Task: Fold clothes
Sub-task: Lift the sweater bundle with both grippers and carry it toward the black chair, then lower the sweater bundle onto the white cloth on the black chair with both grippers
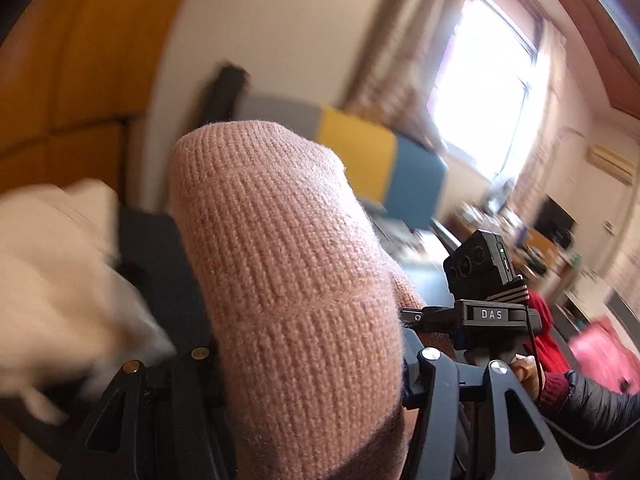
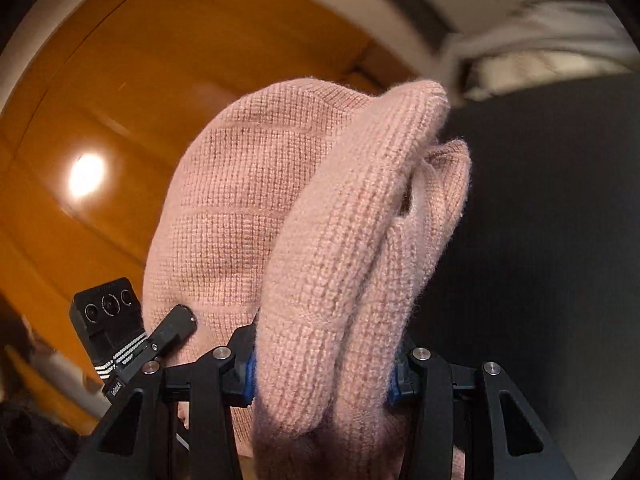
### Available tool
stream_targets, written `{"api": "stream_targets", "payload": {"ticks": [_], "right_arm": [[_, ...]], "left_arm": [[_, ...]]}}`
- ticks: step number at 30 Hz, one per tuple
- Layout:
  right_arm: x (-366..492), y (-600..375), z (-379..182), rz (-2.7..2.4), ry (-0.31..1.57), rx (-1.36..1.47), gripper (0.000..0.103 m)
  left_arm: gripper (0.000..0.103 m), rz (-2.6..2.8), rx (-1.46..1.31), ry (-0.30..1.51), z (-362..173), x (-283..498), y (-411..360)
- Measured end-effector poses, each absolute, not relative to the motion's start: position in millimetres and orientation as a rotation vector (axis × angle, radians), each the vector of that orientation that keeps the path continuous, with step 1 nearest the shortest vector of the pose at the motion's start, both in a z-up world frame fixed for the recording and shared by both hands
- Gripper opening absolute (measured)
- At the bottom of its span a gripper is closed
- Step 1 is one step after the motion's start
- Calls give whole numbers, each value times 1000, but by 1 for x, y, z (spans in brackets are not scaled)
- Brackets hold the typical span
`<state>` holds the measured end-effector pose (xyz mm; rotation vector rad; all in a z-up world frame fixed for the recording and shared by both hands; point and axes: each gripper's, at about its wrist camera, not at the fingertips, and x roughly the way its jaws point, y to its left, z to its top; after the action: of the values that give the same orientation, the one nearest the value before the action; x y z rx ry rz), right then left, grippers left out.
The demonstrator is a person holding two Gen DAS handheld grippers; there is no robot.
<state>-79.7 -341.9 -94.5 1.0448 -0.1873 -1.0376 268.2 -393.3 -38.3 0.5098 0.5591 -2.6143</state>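
— Between both pairs of black fingers: bunched pink ribbed knit garment (image 1: 288,264), lifted well off the dark surface (image 2: 540,240) and draped forward over each camera.

— Left gripper (image 1: 308,376)?

— Closed onto a thick roll of the knit, fingertips buried under the wool; narrow gap, filled with fabric. Same for the right gripper (image 2: 324,372): clamped on several stacked layers, blue pads just showing at either side of the bundle.

— Risks from here?

— Uneven grip, mostly. Several folds pinched together on the right, so likely to slip one layer at a time and drop a sleeve or hem. Cannot tell which part of the garment sits in either grip; wrong corners held would mean a crooked fold once laid down.

— Anything nearby to snag on?

— Blurred white cloth (image 1: 60,272) lying low at the left of the left view, close enough to get dragged along or caught under the knit when lowered. Also the other gripper's camera module (image 2: 108,312) just beside the hanging wool; loose fuzzy knit could hook on it.

— Visibility?

— Poor. Both views largely blocked by the garment, with heavy motion blur; landing spot hard to judge, so risk of setting down half off the dark surface.
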Motion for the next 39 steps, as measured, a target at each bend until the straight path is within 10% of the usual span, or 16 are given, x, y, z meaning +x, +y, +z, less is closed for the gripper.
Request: {"api": "stream_targets", "payload": {"ticks": [12, 18, 28, 39], "right_arm": [[56, -625, 30, -835, 104, 840, 47], [95, -726, -41, -958, 426, 953, 47], [84, -736, -65, -999, 351, 950, 69], [171, -631, 24, -1089, 359, 435, 70]], "left_arm": [[60, -2212, 272, 785, -5, 393, -582], [64, -1963, 368, 1081, -98, 420, -644], [75, -2003, 400, 997, -81, 413, -628], [76, -1941, 306, 601, -1, 453, -585]]}}
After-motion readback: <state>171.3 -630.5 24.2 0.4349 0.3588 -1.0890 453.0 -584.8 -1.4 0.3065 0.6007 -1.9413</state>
